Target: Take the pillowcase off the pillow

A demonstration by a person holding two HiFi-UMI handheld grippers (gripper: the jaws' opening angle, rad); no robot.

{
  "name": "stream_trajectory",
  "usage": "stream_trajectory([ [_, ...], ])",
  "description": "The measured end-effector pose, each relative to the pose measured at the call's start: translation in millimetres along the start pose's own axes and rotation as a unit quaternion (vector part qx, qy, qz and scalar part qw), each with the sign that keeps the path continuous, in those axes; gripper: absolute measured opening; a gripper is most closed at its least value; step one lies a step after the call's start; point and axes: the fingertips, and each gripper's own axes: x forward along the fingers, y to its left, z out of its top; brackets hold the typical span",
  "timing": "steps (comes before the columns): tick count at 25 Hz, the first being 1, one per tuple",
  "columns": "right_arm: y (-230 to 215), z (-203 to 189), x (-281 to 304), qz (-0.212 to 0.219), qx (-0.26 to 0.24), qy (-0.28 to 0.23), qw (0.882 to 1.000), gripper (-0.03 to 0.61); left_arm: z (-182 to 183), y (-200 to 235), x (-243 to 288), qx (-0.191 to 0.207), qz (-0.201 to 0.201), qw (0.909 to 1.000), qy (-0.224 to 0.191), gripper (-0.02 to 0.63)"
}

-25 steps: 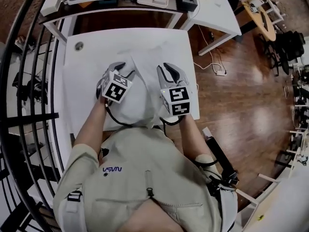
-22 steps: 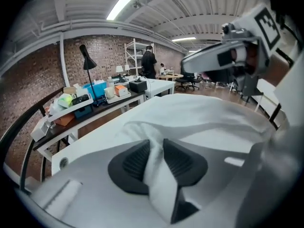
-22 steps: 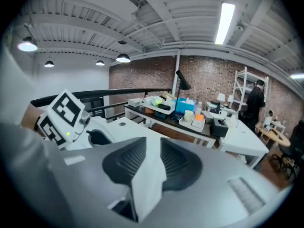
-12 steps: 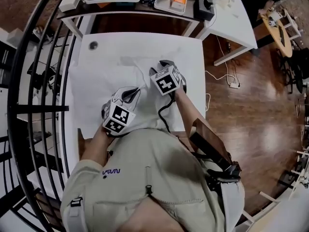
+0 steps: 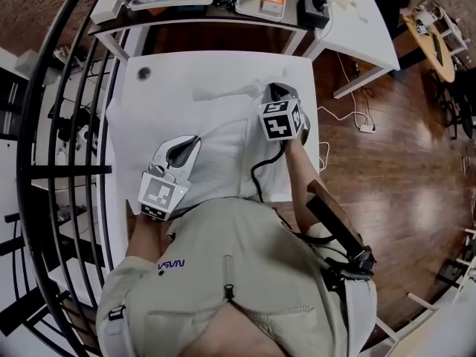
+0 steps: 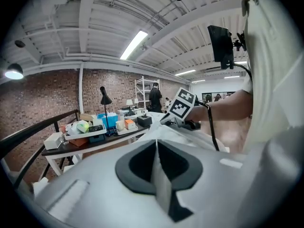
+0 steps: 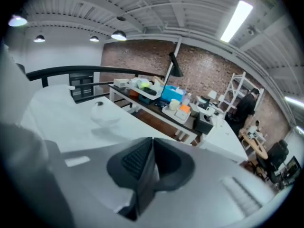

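Observation:
A white pillowcase (image 5: 223, 155) with the pillow inside lies on the white table (image 5: 186, 69), spread between my two grippers; I cannot tell case from pillow. My left gripper (image 5: 182, 148) is at its near left end, close to the person's body. In the left gripper view its jaws (image 6: 158, 172) are shut with a strip of white cloth pinched between the pads. My right gripper (image 5: 277, 90) is at the far right corner of the cloth. Its jaws (image 7: 146, 171) have just closed, and a thin pale edge of cloth shows between them.
A dark side table (image 5: 223, 10) with trays, boxes and a lamp stands behind the white table. A small round object (image 5: 143, 71) sits at the table's far left corner. A black railing (image 5: 52, 125) runs along the left, with wooden floor (image 5: 387, 162) on the right.
The two grippers were side by side over the middle of the pillow. The left has drawn back toward the person and risen; the right has swung out to the far right corner. The cloth now lies stretched between them.

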Motion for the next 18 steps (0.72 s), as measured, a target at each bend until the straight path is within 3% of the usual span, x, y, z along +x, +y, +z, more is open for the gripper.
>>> stream_trajectory([
  [5,-54,-19,-5,-0.074,0.046,0.009,0.996,0.011,1,8,-8,-0.005,0.005,1.0,-0.007,0.014],
  [11,-72,-86,14,-0.128,0.095,0.074,0.984,0.011,-23,37,11,-0.053,0.023,0.9983,0.003,0.014],
  [14,-74,-117,18,-0.11,0.13,0.086,0.982,0.011,-38,48,25,-0.069,0.024,0.997,0.022,0.014],
  [16,-69,-126,20,-0.081,0.149,0.071,0.983,0.03,-43,47,45,-0.04,0.015,0.9983,0.041,0.022],
  [18,-65,-117,17,-0.059,0.16,0.035,0.985,0.09,-40,49,62,-0.017,0.02,0.9986,0.045,0.042],
])
